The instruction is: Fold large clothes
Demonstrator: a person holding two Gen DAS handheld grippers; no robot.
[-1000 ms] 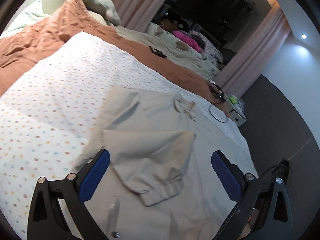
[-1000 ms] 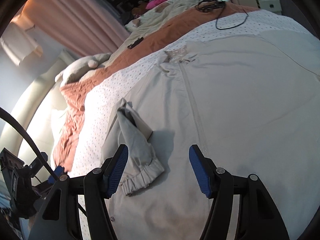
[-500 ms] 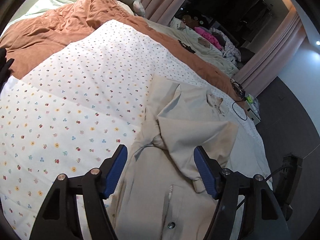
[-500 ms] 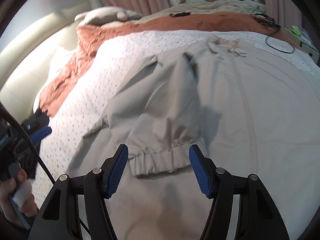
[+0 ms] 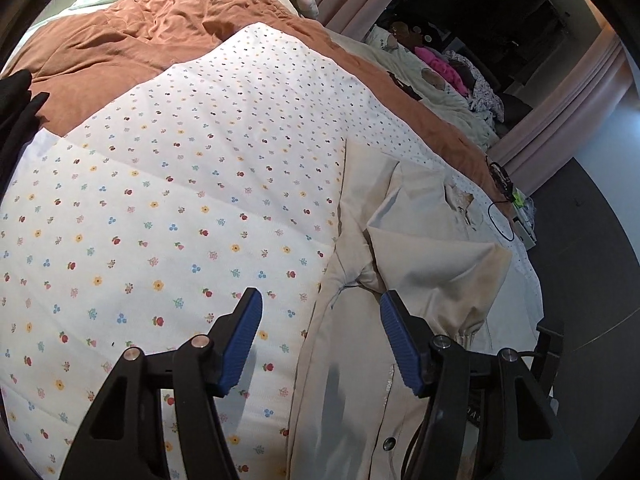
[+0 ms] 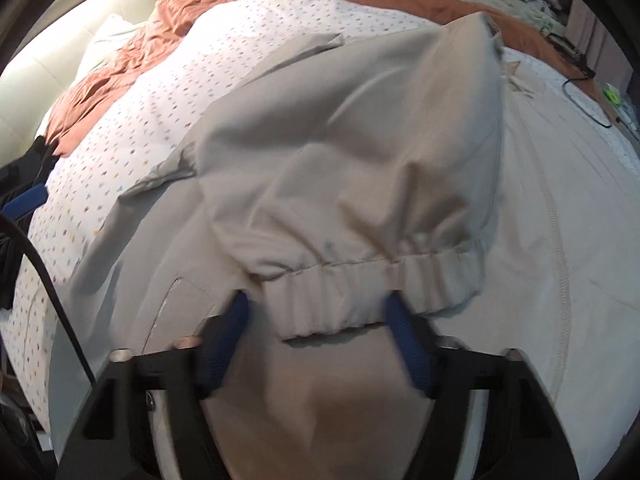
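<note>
- Bedding first: the bed [image 5: 168, 208] under its flower-dotted white sheet gives a soft, yielding base, so anything I press on will sink rather than slide.
- Jacket [image 6: 560, 216], pale beige and large, lies spread flat on that sheet, its side edge running along the sheet in the left wrist view. I judge it light, limp and a little slick, likely to sag from any single pinch.
- Sleeve [image 6: 360, 152] is folded in across the jacket body, puffed with air, so I expect it to shift if dragged.
- Cuff [image 6: 360, 288], gathered and elastic, is the thickest, firmest spot and the best place to take hold.
- Right hand-held gripper [image 6: 316, 312] straddles that cuff with its jaws half open, just closing in, the pads beside the cuff ends and not yet pressing.
- Left hand-held gripper [image 5: 320, 320] stands half open over the jacket's side edge near the armpit, jaws just narrowed, nothing pinched between them.
</note>
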